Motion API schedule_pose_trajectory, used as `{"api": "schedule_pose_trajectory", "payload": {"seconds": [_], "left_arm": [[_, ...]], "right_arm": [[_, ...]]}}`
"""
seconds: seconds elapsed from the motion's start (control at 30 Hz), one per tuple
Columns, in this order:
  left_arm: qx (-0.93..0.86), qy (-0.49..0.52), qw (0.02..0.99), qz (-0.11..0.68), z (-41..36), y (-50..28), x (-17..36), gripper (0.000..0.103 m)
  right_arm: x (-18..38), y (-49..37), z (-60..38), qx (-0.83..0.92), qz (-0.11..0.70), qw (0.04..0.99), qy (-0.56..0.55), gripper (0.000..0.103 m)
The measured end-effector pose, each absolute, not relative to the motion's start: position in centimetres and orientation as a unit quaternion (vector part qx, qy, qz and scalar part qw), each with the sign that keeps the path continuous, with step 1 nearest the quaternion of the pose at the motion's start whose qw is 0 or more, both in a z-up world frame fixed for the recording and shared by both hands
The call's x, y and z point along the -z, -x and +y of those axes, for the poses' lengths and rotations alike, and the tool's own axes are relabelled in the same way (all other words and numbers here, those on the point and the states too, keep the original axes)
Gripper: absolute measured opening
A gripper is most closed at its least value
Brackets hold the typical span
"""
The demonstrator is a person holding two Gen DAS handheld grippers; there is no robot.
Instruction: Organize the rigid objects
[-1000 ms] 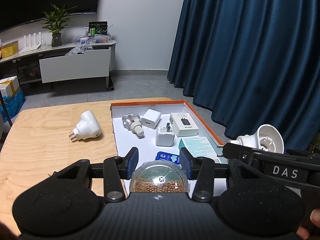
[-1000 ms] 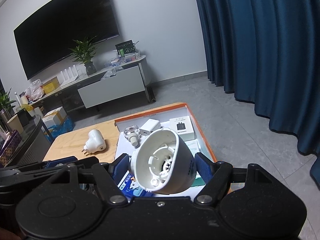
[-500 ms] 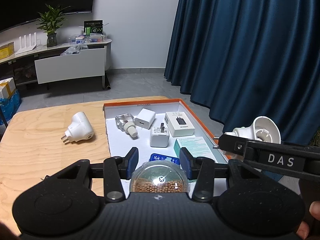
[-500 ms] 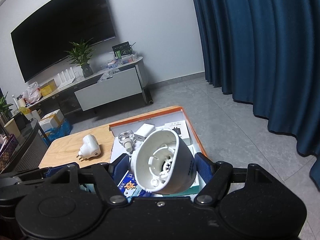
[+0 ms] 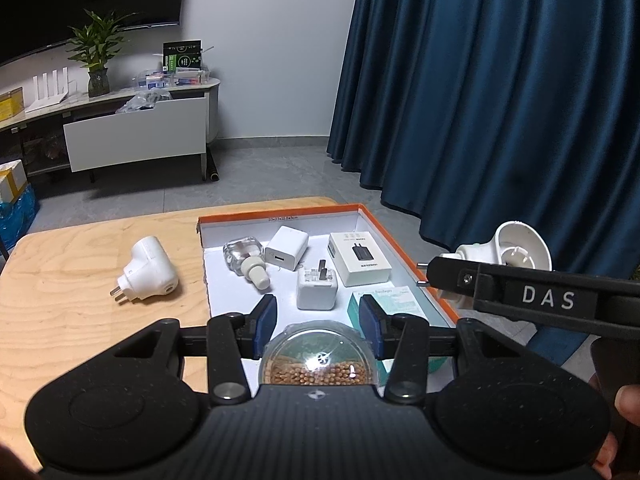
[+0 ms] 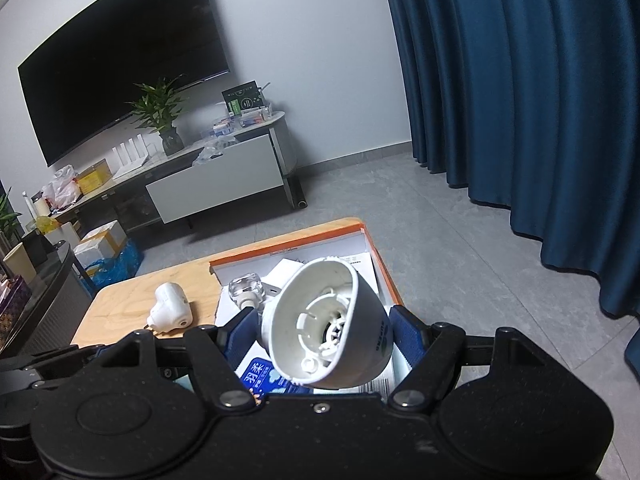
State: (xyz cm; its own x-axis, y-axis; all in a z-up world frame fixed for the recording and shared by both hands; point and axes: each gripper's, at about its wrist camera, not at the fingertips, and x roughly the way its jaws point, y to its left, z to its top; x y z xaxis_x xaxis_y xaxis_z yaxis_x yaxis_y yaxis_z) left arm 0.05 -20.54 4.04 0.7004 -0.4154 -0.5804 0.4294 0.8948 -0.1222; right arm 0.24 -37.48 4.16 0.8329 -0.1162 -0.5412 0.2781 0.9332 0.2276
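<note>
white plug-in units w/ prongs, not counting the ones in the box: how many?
2. One plug unit lies on the table, left of the box. The other is clamped in the right gripper, above the box's right side. More may be hidden behind the grippers.

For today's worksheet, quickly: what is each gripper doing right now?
Left gripper: closed on the clear domed container of brown beads.
Right gripper: closed on the white cone-shaped plug-in device.
</note>
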Motion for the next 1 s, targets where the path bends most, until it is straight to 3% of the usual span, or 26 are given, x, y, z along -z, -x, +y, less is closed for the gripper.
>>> {"api": "schedule_pose_trajectory", "payload": {"seconds": [0.57, 1.0], "left_arm": [[0.23, -0.005, 0.917, 0.327, -21.7, -2.9, -3.3, 0.046], [0.233, 0.003, 0.911, 0.341, -22.2, -4.2, -2.5, 0.046]], "right_arm": [[-3.0, -6.7, -38.8, 0.094, 0.298, 0.938, -0.15, 0.088], [-4.3, -4.9, -40.5, 0.106, 0.228, 0.953, -0.171, 0.089]]}}
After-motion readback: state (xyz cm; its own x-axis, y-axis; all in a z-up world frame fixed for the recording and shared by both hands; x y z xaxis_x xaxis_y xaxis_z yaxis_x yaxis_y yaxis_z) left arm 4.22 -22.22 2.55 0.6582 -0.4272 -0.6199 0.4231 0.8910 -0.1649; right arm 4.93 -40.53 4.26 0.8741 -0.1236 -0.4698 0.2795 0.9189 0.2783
